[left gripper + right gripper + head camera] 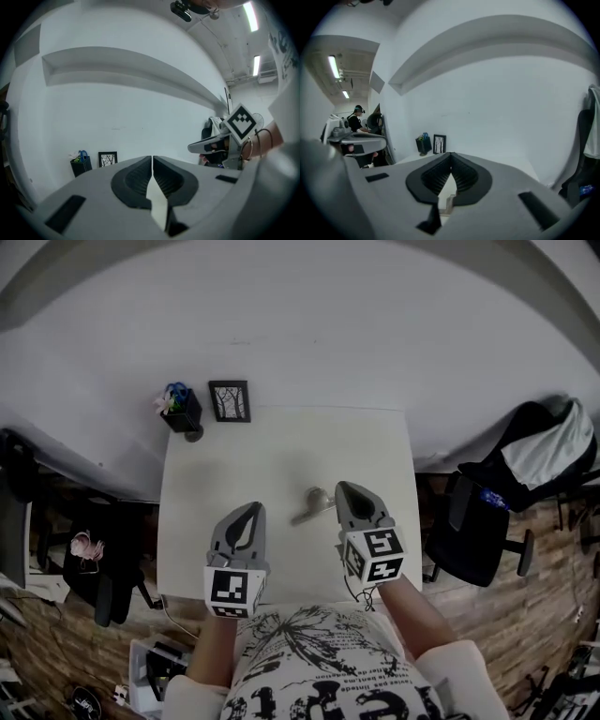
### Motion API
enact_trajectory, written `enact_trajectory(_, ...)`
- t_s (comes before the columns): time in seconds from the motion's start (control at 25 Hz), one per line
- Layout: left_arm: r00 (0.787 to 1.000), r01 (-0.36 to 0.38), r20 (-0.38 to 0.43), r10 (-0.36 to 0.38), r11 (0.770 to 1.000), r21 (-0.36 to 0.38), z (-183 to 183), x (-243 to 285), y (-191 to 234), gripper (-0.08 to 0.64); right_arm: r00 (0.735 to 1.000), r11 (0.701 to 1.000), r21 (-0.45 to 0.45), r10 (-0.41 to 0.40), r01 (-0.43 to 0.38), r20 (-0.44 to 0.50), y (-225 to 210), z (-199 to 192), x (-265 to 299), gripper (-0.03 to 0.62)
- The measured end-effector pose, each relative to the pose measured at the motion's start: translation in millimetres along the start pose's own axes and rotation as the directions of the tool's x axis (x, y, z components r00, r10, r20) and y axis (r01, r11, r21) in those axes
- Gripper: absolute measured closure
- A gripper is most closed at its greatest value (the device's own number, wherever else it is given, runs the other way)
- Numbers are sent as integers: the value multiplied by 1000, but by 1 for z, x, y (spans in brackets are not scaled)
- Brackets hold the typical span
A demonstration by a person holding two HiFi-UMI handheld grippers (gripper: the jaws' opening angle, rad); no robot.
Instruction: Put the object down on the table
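A small grey metal object [312, 503] lies on the white table [281, 442], just left of my right gripper [344, 487] and apart from it. The right gripper's jaws are shut tip to tip with nothing between them, as the right gripper view [451, 154] also shows. My left gripper [251, 510] hovers over the table's near left part. Its jaws are shut and empty too [152, 158]. What the object is I cannot make out.
A black pen holder [181, 410] and a small framed picture [230, 401] stand at the table's far left corner against the white wall. A black office chair with a jacket [525, 474] stands to the right of the table. Chairs and clutter [89, 559] lie to the left.
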State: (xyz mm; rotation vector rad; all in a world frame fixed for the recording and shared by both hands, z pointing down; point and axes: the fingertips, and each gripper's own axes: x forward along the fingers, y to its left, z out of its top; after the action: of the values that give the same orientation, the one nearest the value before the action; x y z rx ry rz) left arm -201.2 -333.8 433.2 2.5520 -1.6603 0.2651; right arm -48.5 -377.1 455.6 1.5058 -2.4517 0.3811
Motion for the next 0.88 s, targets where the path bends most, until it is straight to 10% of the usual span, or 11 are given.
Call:
enact_trajectory(0.44,994,-15,104,12,999,31,58,-21,-14,548,961,988,-153,51,-9,273,18,62,-65,600)
enact_trajectory(0.88,991,-18,133,7,997,78,74,-29,-30,548,954,985,-168,73,-24,292,14,67,-80,601)
